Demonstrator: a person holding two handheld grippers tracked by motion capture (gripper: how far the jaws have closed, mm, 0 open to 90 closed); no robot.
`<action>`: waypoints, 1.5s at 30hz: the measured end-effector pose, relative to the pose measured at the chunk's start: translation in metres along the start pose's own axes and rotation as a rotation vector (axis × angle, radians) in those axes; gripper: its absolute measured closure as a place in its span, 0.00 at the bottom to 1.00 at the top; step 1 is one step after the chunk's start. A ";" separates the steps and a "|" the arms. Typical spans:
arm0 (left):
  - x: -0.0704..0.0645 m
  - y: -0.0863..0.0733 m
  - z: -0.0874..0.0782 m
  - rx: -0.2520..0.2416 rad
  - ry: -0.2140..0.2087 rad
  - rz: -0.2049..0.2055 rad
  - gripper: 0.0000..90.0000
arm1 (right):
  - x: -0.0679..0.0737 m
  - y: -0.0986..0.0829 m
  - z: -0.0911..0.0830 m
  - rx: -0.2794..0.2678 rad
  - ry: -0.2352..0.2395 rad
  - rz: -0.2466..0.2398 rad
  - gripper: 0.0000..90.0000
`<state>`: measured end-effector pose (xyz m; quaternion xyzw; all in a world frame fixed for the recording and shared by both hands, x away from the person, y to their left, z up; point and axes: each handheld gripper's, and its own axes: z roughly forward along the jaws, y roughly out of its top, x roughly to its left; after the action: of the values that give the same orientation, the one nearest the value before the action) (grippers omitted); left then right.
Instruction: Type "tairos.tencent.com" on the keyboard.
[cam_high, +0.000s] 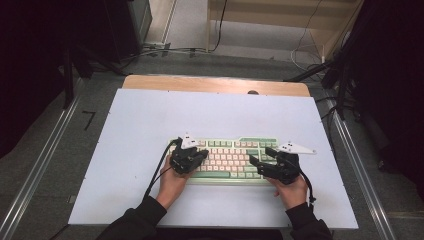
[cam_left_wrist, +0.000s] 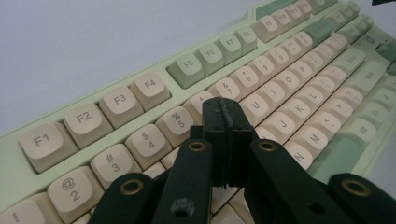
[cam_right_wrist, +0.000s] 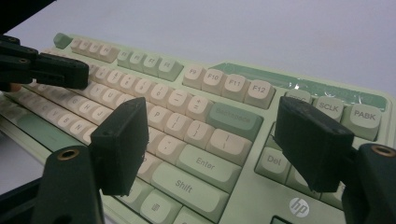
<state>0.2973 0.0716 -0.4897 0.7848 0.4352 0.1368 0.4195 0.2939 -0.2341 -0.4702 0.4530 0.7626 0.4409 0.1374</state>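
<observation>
A green keyboard (cam_high: 227, 160) with cream keys lies on the white table top, near the front. My left gripper (cam_high: 202, 154) hovers over its left half, pointing right. In the left gripper view its jaws are shut with nothing between them (cam_left_wrist: 225, 116), just above the number and letter rows of the keyboard (cam_left_wrist: 289, 60). My right gripper (cam_high: 261, 156) is over the right half, pointing left. It stands open (cam_right_wrist: 215, 140) above the Enter and Shift keys of the keyboard (cam_right_wrist: 233, 116). The left gripper (cam_right_wrist: 51, 70) shows farther off in the right gripper view.
The white sheet (cam_high: 150, 130) covers most of a wooden table (cam_high: 215, 84). Metal rails (cam_high: 45, 160) run along both sides on the floor. Cables (cam_high: 165, 50) and a wooden frame (cam_high: 280, 20) lie beyond the far edge.
</observation>
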 end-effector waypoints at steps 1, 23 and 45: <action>0.000 0.000 0.000 -0.001 0.004 -0.001 1.00 | 0.000 0.000 0.000 0.000 0.000 0.001 0.27; 0.007 0.005 -0.013 -0.076 -0.035 -0.059 0.64 | -0.002 0.000 -0.002 -0.007 0.000 0.005 0.27; 0.024 0.001 -0.039 -0.092 0.030 -0.079 0.36 | -0.002 -0.002 -0.004 -0.005 -0.008 0.003 0.27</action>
<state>0.2895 0.1116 -0.4686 0.7449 0.4651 0.1520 0.4536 0.2914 -0.2384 -0.4695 0.4553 0.7602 0.4414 0.1410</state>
